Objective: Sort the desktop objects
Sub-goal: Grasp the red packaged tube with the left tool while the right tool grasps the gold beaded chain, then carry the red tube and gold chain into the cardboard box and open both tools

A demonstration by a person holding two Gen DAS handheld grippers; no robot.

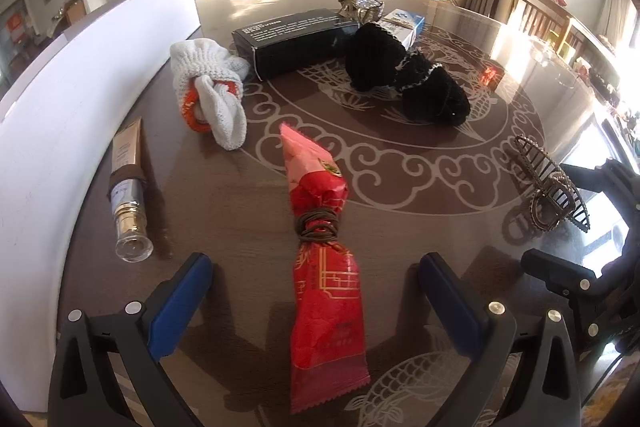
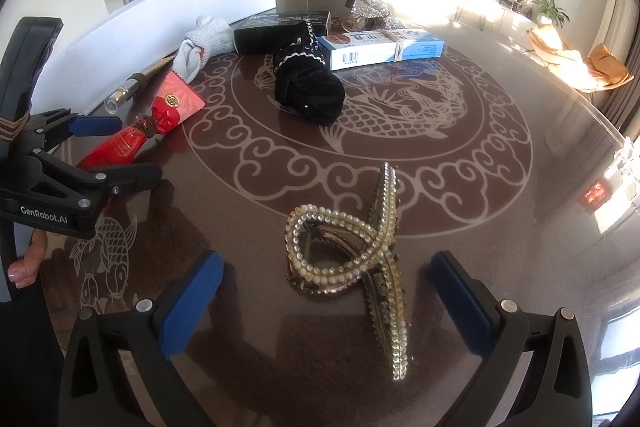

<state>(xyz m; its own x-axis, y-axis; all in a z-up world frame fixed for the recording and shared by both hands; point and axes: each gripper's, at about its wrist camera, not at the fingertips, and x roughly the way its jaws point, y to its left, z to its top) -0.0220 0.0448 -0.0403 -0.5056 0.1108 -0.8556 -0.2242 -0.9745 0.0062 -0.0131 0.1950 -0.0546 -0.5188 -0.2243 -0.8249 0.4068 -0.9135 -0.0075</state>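
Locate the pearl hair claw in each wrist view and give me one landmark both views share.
Left wrist view: the pearl hair claw sits at the right edge, on the table, beside the right gripper.
Right wrist view: the claw lies at bottom centre, between the open fingers of the right gripper, not gripped.
Shared landmark: the black knitted bundle mid-table.

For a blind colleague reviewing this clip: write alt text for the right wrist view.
The open right gripper straddles a pearl-studded hair clip lying on a dark patterned table, its pads clear of it. Farther back lie a black cloth bundle, a blue box and a black box; the left gripper hangs over a red packet.
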